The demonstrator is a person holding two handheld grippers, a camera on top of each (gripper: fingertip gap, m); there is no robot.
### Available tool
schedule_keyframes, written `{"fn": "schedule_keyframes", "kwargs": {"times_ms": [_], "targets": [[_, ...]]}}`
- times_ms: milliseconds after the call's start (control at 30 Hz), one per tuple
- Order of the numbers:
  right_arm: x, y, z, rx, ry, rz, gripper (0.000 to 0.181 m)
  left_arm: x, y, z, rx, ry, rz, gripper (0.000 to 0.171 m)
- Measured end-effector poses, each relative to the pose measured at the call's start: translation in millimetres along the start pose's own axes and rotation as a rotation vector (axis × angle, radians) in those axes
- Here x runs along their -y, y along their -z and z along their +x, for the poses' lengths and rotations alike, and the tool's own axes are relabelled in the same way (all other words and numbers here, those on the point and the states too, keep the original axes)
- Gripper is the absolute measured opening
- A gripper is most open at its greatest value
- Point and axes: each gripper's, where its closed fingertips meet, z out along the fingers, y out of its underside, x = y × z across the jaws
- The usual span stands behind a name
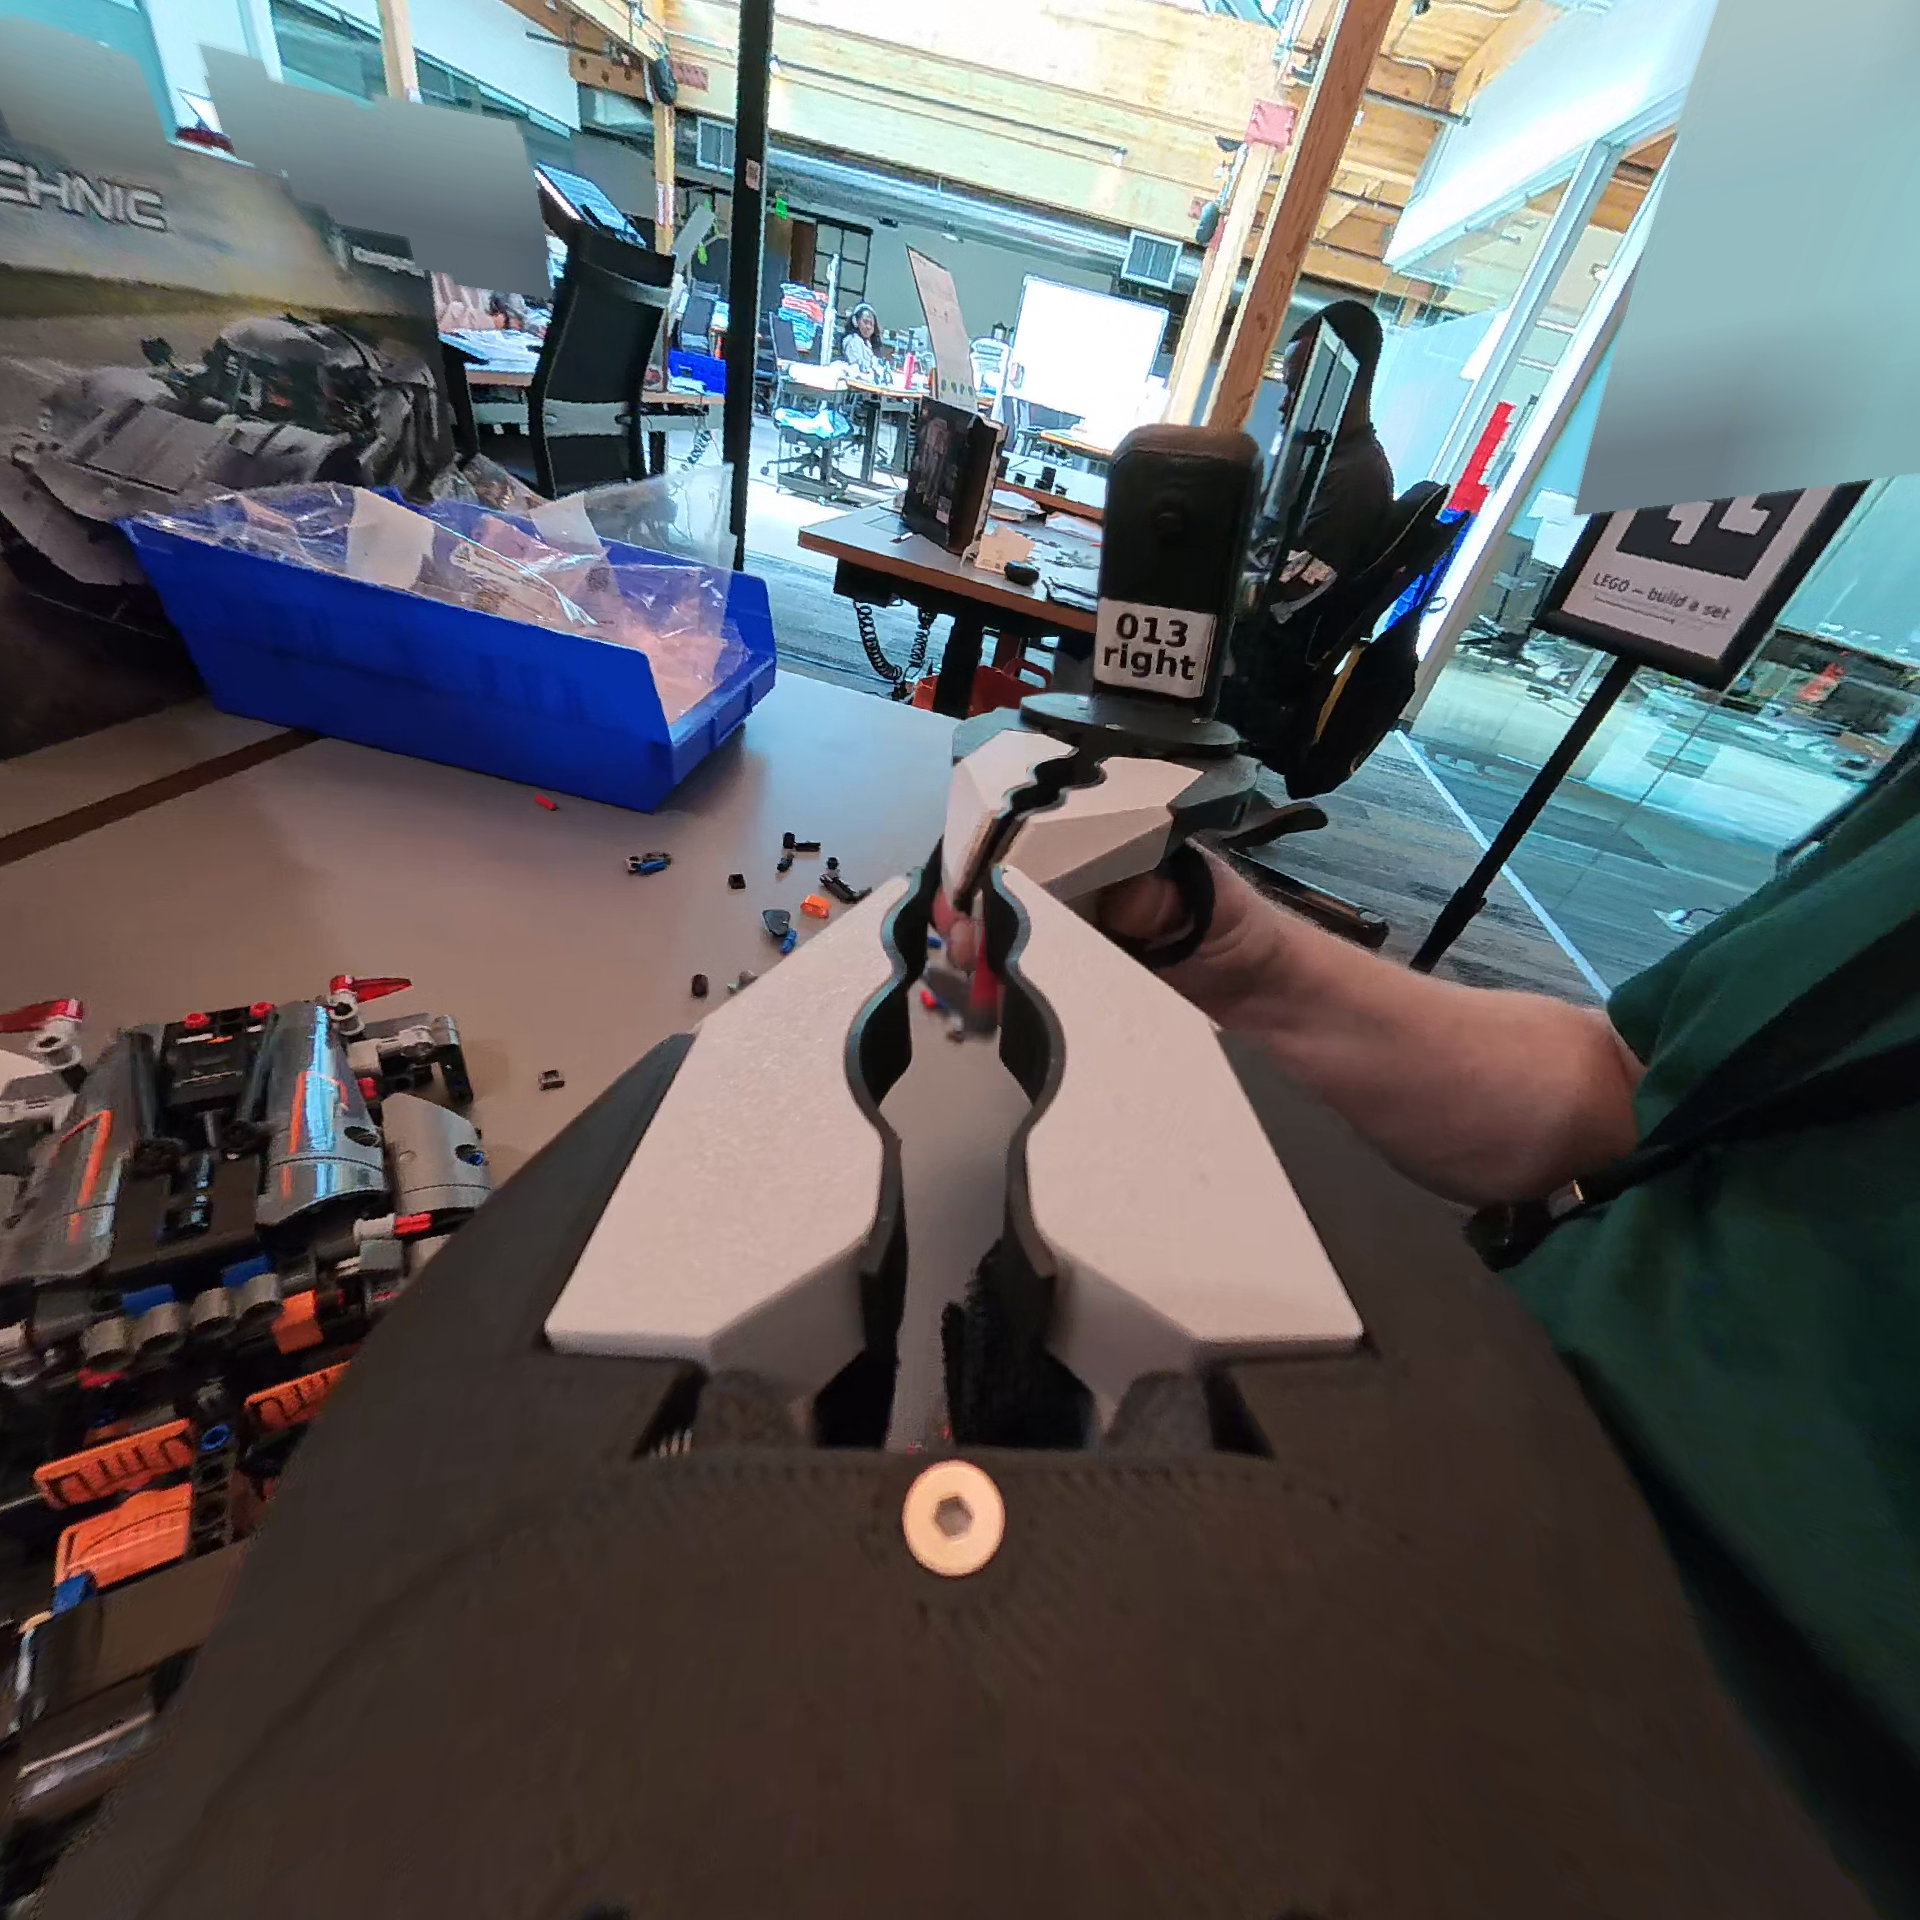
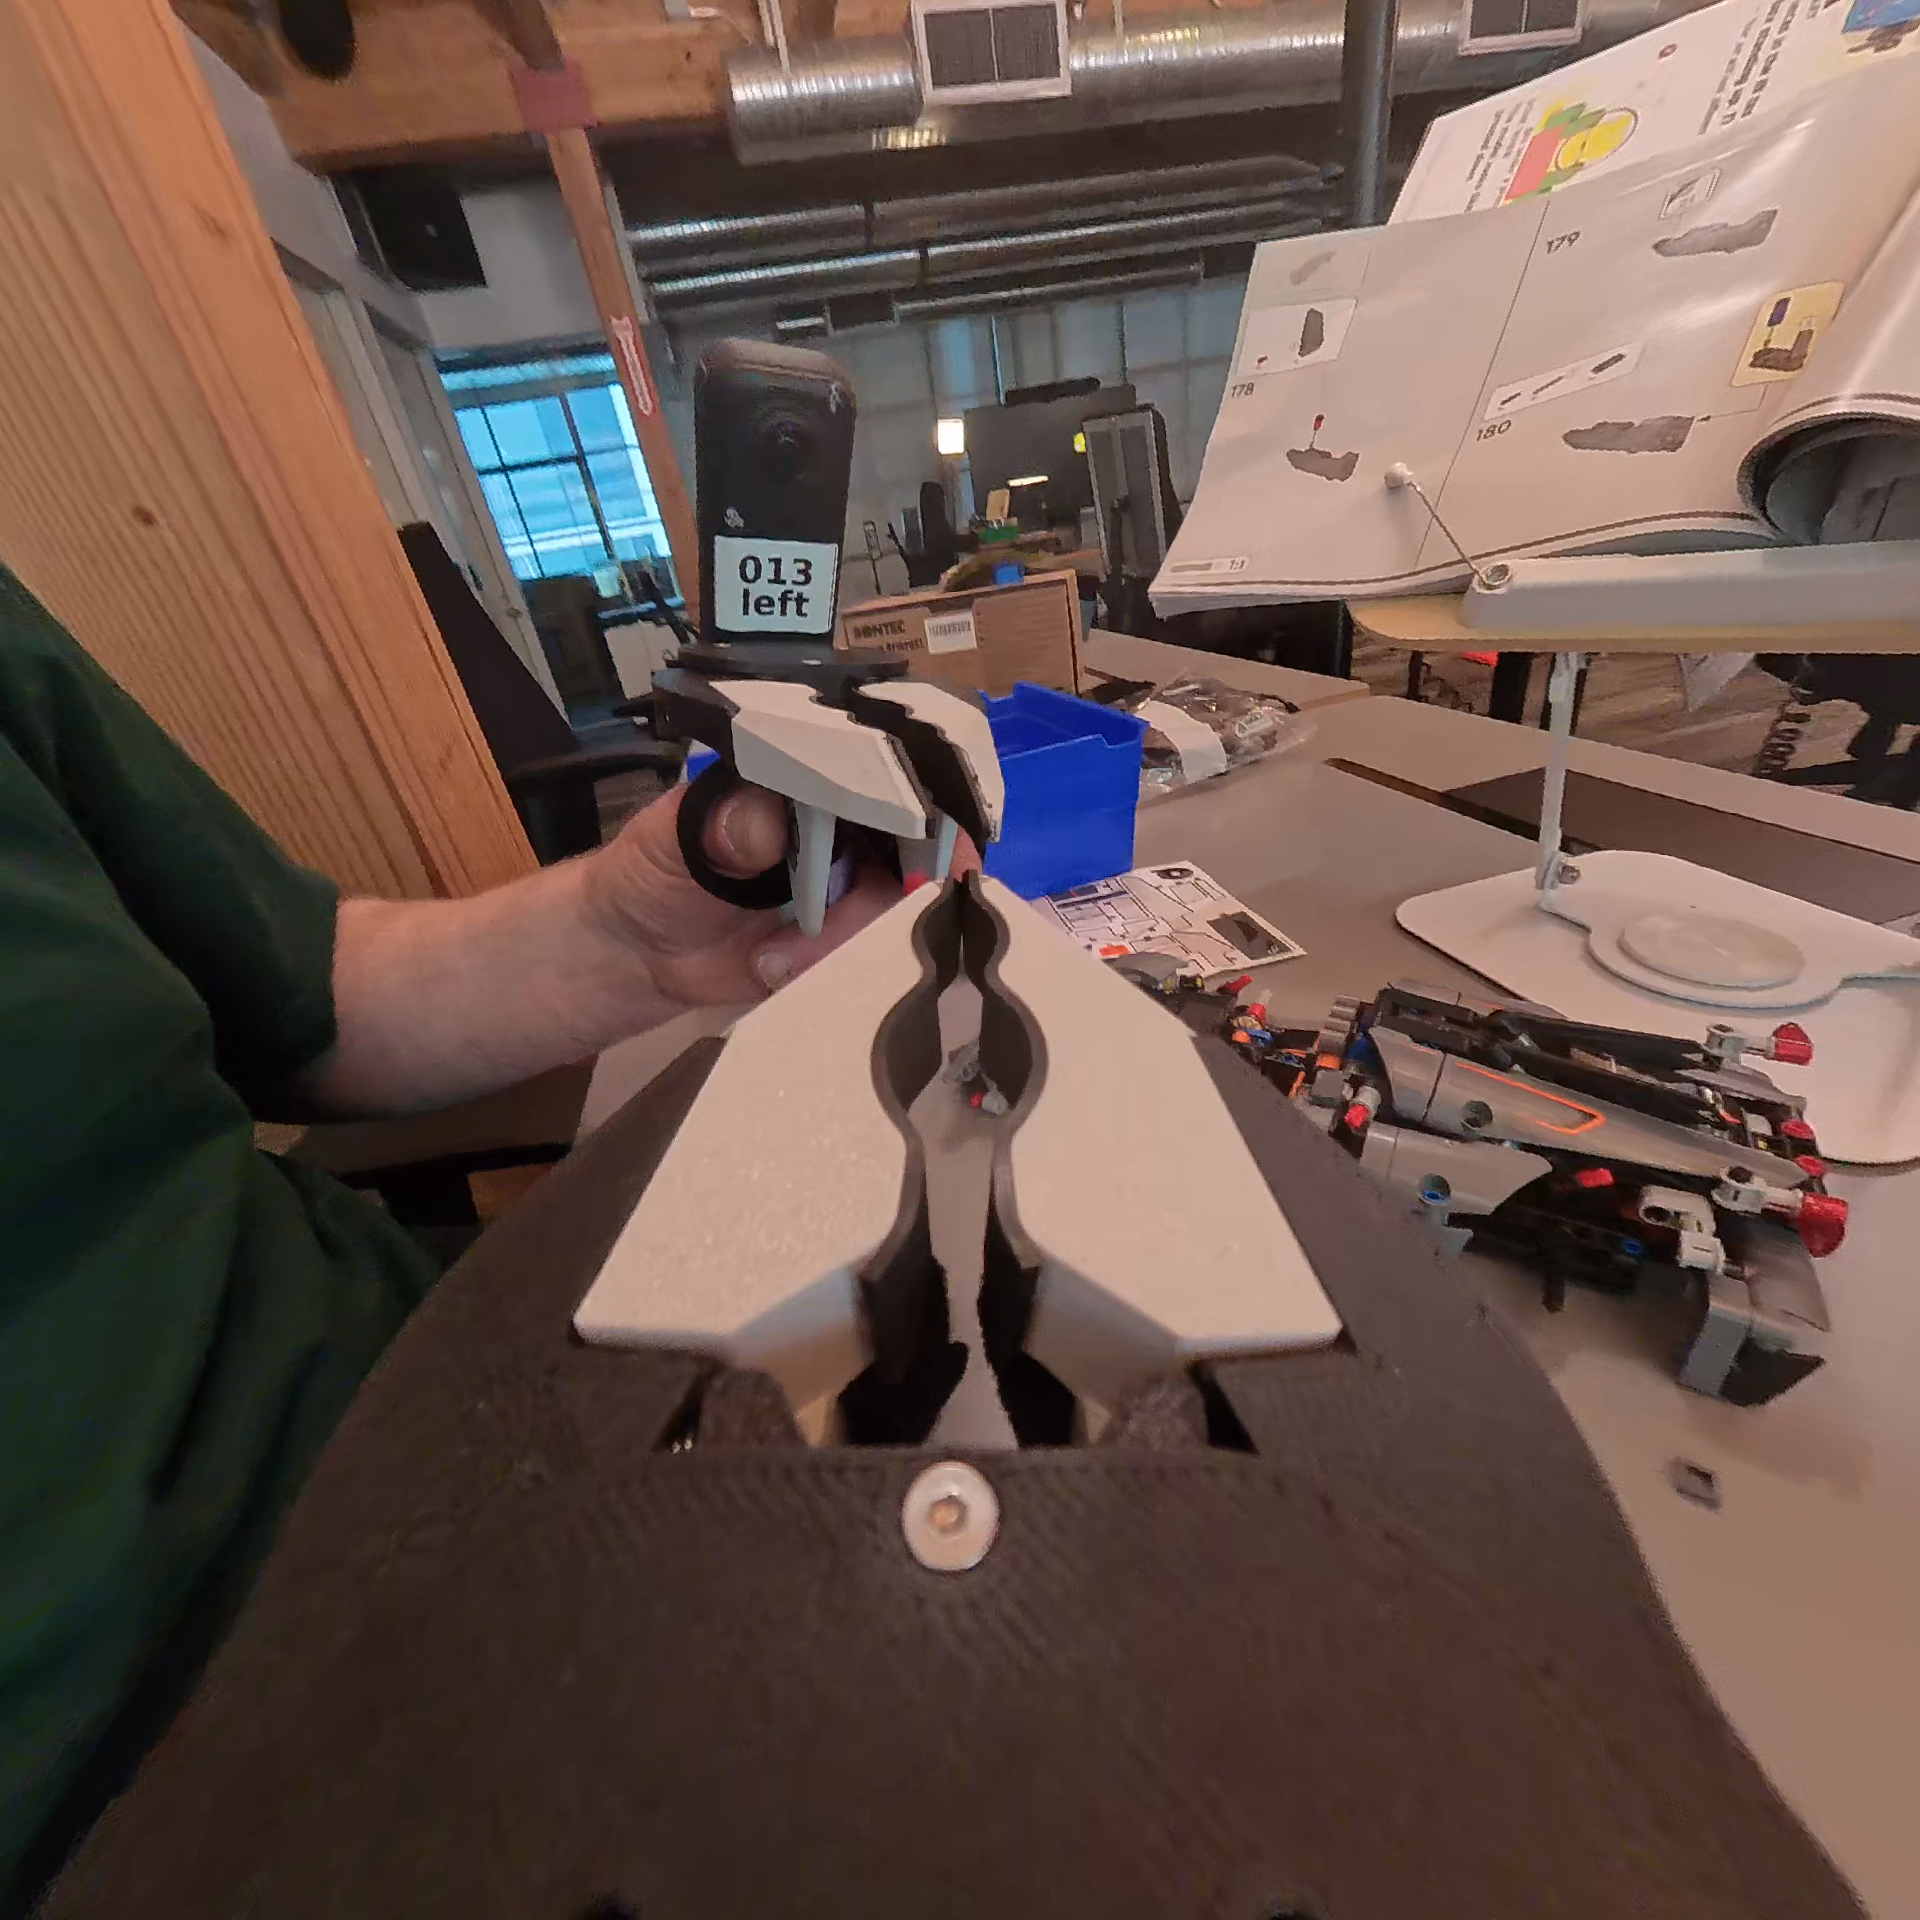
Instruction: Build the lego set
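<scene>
My left gripper point(image 1: 958, 899) has its fingertips a small way apart, with nothing clamped between them. My right gripper point(image 1: 968, 883) points down into that gap, shut, and a thin red rod point(image 1: 983, 987) hangs below its tips. In the right wrist view my right gripper point(image 2: 966, 891) has its tips pressed together, just under the left gripper point(image 2: 961, 826). A small grey and red piece point(image 2: 977, 1086) shows through the oval gap between its fingers. The part-built grey, black and orange model point(image 1: 208, 1195) lies on the table to the left; it also shows in the right wrist view point(image 2: 1538, 1122).
A blue bin point(image 1: 436, 665) with clear plastic bags stands at the back, before the set's box point(image 1: 156, 343). Loose small pieces point(image 1: 790, 883) are scattered mid-table. An open instruction book point(image 2: 1507, 395) rests on a white stand point(image 2: 1683, 935). A sticker sheet point(image 2: 1174, 920) lies near another blue bin point(image 2: 1060, 779). Only a small space, under 4 cm, lies between the two pairs of fingers.
</scene>
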Motion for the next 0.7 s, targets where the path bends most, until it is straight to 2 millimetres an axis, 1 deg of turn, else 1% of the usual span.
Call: {"fn": "schedule_keyframes", "kwargs": {"times_ms": [133,233,367,467,600,700], "targets": [[7.4,-0.7,3.7,0.032,-0.062,0.051,0.000,6.1,5.2,-5.8,0.026,-0.020,0.013,0.010],[8.2,-1.9,8.8,0.033,-0.095,0.062,0.000,7.6,5.6,-10.0,0.047,-0.027,0.017,0.006],[0.4,4.9,26.2,-0.044,-0.114,0.017,0.000,2.6,6.2,-19.8,0.088,-0.033,0.002,0.006],[-5.3,15.7,25.1,-0.075,-0.094,-0.029,0.000,-3.4,12.5,-23.3,0.113,-0.028,-0.015,0.006],[-25.7,26.4,19.5,-0.123,-0.072,-0.154,0.000,-13.5,22.4,-26.8,0.138,-0.017,-0.049,0.006],[-50.8,36.4,16.4,-0.198,-0.033,-0.312,0.005,-20.6,27.6,-27.8,0.150,-0.015,-0.078,0.005]]}}
